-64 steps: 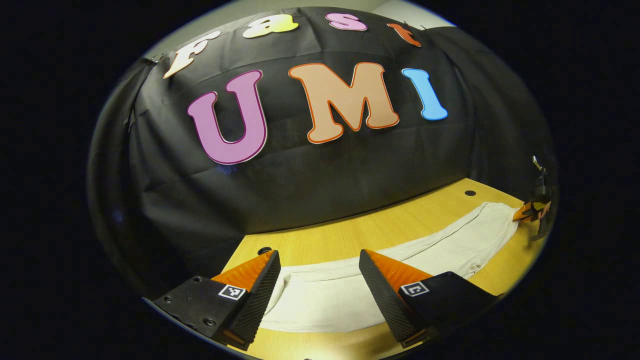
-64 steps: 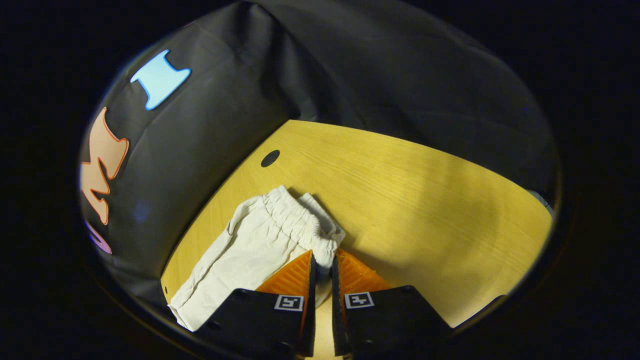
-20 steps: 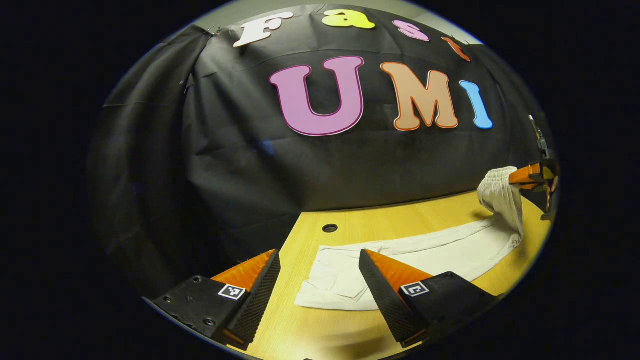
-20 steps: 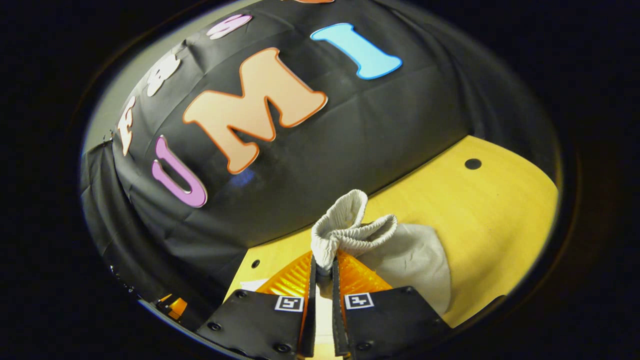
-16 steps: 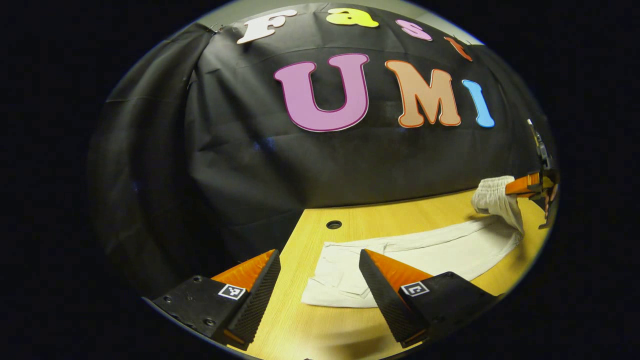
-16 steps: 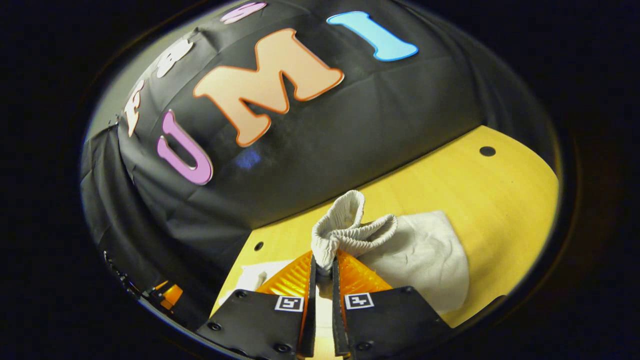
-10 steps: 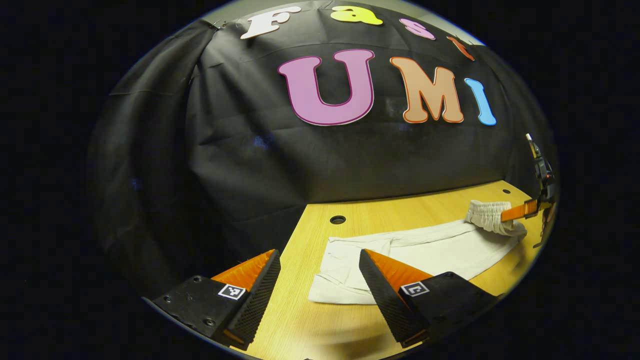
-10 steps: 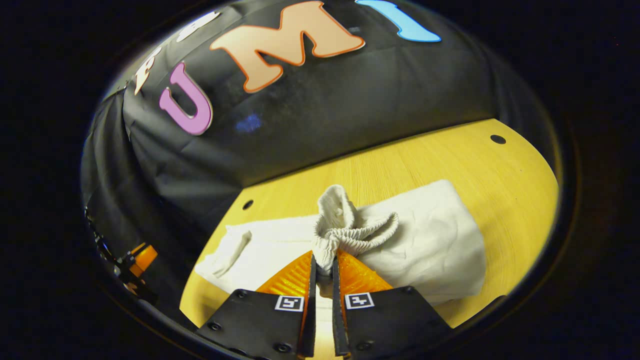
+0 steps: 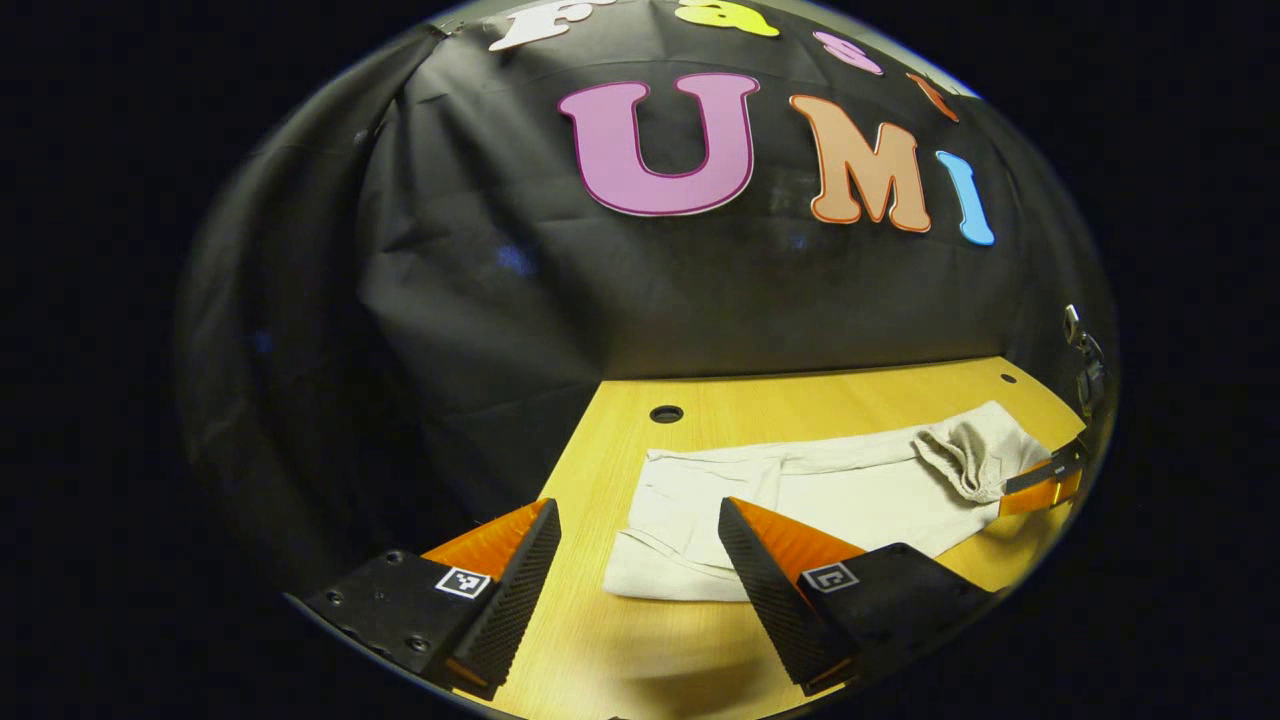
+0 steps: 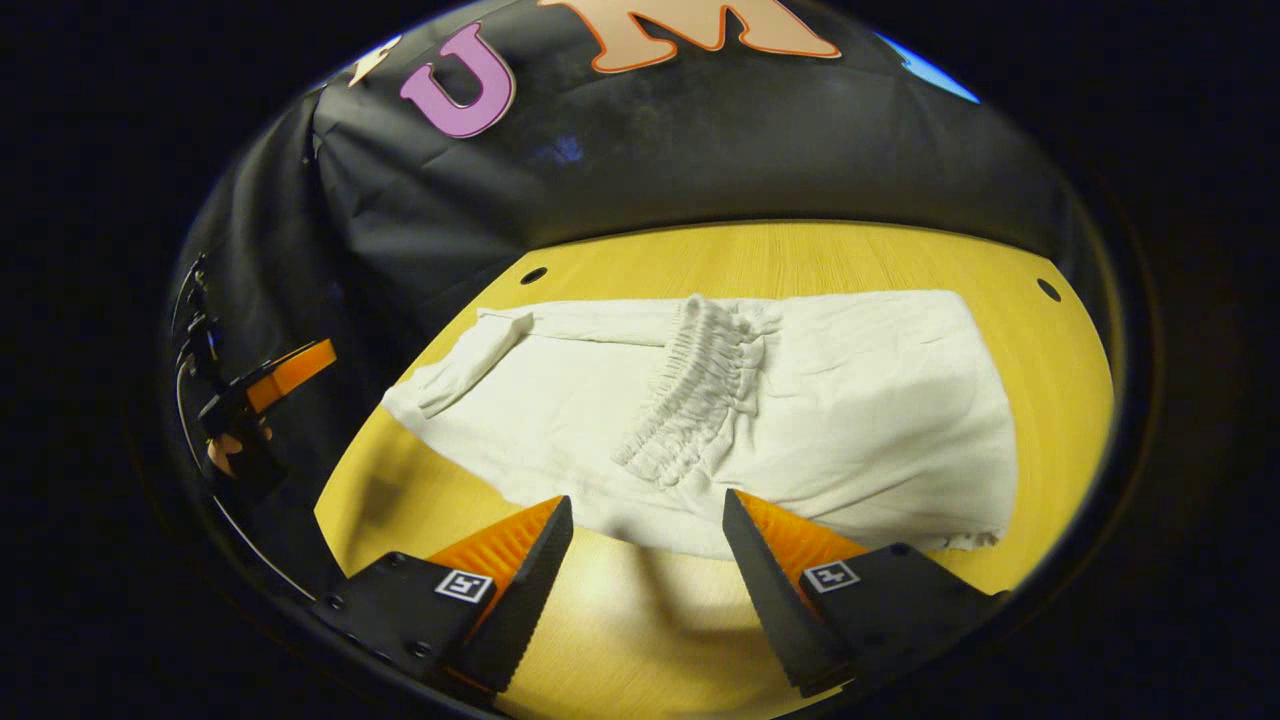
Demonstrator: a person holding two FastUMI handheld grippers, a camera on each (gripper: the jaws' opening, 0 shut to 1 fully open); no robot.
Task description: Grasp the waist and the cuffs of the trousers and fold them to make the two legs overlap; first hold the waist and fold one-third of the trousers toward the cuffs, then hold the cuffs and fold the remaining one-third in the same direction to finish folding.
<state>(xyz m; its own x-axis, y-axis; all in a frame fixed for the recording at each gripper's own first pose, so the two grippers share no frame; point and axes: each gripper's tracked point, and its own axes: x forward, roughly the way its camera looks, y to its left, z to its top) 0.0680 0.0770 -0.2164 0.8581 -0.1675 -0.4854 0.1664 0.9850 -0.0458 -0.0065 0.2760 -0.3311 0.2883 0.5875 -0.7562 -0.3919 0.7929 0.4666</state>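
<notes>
Right gripper view: waist third folded over, jaws spread

Right gripper view: right gripper (image 10: 645, 560) with jaws spread wide, holding nothing, above the yellow wooden tabletop (image 10: 620, 640). Cream-white cotton trousers (image 10: 870, 400) flat on the tabletop just ahead of the fingertips (image 10: 552, 520), clear of both. Gathered elastic waistband (image 10: 700, 385) lying on top of the legs, ahead of the gap between the jaws, slanting away. Doubled fabric to the right of the waistband; single layer running left to the cuff end (image 10: 450, 385), one corner turned up. Left gripper (image 10: 275, 385) far off at left edge, beyond the cuff end.

Left gripper view: left gripper (image 9: 640, 560) with jaws wide apart, holding nothing. Cuff end (image 9: 660, 560) on the tabletop (image 9: 620, 660) ahead of the gap, partly hidden behind the right-hand finger. Waistband (image 9: 960, 460) bunched at far right, beside the right gripper (image 9: 1045, 485).
</notes>
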